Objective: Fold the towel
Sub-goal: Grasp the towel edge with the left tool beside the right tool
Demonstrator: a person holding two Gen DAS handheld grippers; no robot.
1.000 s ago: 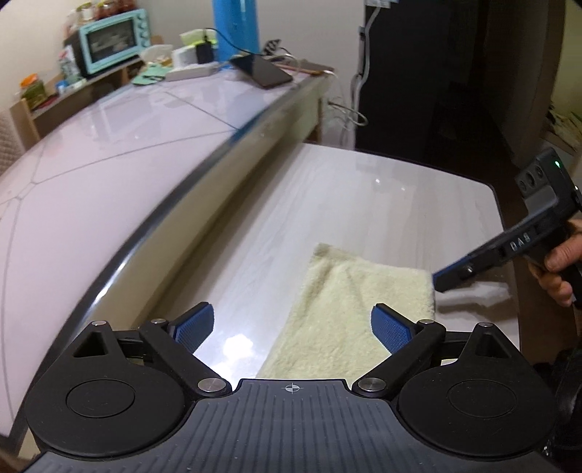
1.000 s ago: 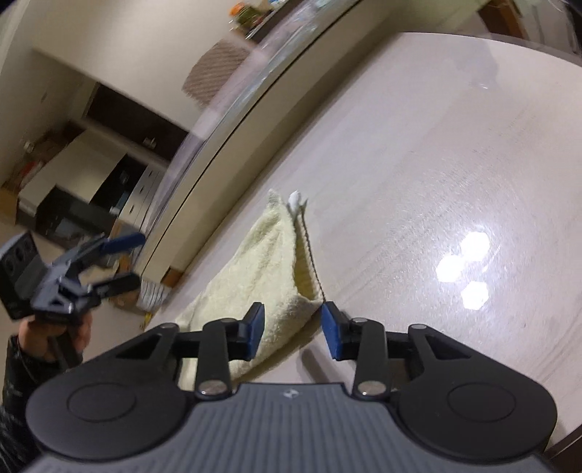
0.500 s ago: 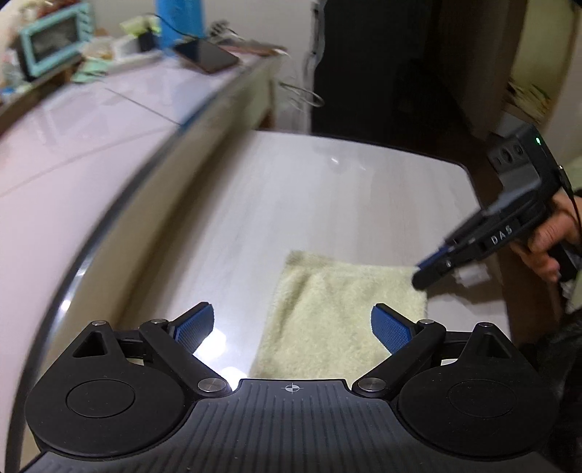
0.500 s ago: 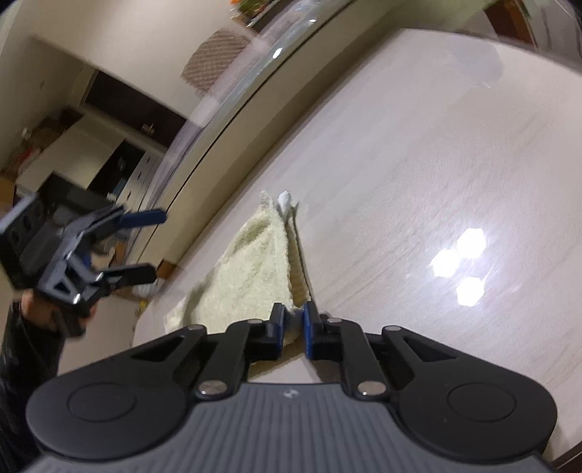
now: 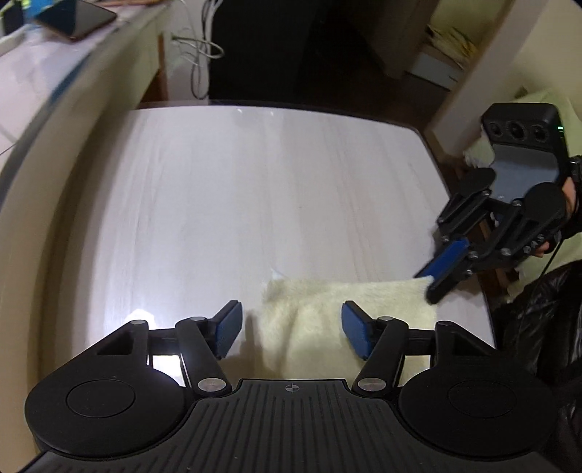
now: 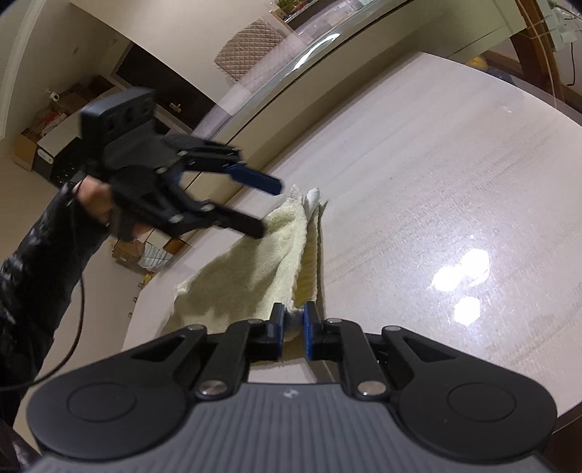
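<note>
Beside a pale counter [image 5: 32, 203], white table [image 5: 254, 189] gleams.

Towel [image 5: 338, 320] lies on the table [image 5: 254, 189] at its near edge, toward the right. Left gripper [image 5: 291, 329] hangs over the towel's left end, left finger past the towel's edge above bare table, right finger over the cloth. Right gripper [image 5: 438, 274] sits at the towel's far right corner, pinching that edge [image 6: 294, 324]. Far left, a counter [image 5: 43, 72] runs alongside the table, a phone [image 5: 74, 18] lying on it.
</note>
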